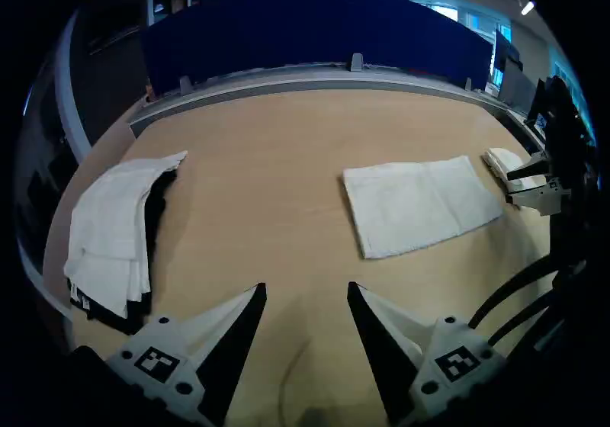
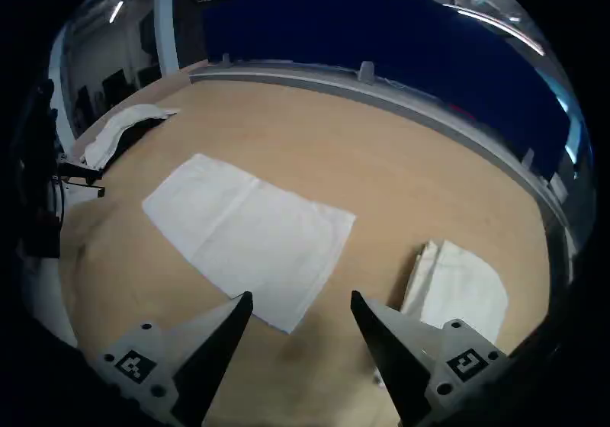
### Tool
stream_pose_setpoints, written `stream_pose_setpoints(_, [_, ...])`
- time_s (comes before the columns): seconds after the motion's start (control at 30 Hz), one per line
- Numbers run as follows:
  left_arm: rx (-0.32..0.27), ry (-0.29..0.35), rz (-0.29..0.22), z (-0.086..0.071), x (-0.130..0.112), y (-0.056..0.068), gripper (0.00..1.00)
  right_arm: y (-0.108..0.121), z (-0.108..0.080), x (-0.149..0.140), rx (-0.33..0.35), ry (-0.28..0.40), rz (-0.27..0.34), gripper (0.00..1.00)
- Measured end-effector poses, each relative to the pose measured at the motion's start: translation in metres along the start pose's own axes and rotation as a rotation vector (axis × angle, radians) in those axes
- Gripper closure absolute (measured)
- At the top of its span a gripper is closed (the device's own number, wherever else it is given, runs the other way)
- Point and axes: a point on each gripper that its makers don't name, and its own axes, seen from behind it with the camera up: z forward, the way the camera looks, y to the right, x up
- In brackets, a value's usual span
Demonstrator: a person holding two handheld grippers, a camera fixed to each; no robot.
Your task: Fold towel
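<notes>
On the wooden table (image 1: pixel 259 152), pretty much dead centre, the towel (image 1: pixel 418 204) lies flat and spread out, nothing touching it. Both tools are empty. The left gripper (image 1: pixel 305 286) has its fingers wide apart and hangs over bare wood, well off the towel's left side. The right gripper (image 2: pixel 300 296) is spread too, with the towel's near corner sitting just ahead of its tips.

My read is that this is the reach-in before the first fold, so here's how I'd do it. Get each gripper onto a corner of the same short edge, pinch only the top layer, and lift both at the same height so the cloth doesn't skew. Then carry that edge straight over to the opposite one and line the corners up before letting go. The left one has a fair way to travel first, so no rushing.

Room-wise it looks good. There's open tabletop all around the towel. A pile of towels (image 1: pixel 114 229) sits far out by the left edge, draped over something dark, and a folded towel (image 2: pixel 457 282) lies close on the right, so I'd watch the right gripper's elbow room there. The blue partition (image 1: pixel 305 30) runs along the back, well clear.
</notes>
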Motion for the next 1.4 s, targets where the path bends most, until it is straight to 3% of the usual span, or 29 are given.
stream_pose_setpoints(0.5, [0.047, 0.020, -0.031, -0.022, -0.003, -0.022, 0.22, -0.008, 0.000, -0.019, 0.069, -0.064, -0.079, 0.01])
stream_pose_setpoints(0.63, [0.053, 0.017, -0.036, -0.026, -0.008, -0.026, 0.22, -0.014, 0.001, -0.028, 0.121, -0.095, -0.089, 0.12])
stream_pose_setpoints(0.83, [0.059, 0.022, -0.041, -0.033, -0.011, -0.029, 0.22, -0.015, 0.006, -0.034, 0.134, -0.117, -0.109, 0.22])
stream_pose_setpoints(1.1, [0.061, 0.021, -0.045, -0.036, -0.014, -0.032, 0.22, -0.012, 0.014, -0.038, 0.123, -0.134, -0.108, 0.58])
stream_pose_setpoints(1.4, [0.059, 0.023, -0.042, -0.038, -0.014, -0.033, 0.22, -0.011, 0.018, -0.046, 0.133, -0.156, -0.096, 0.60])
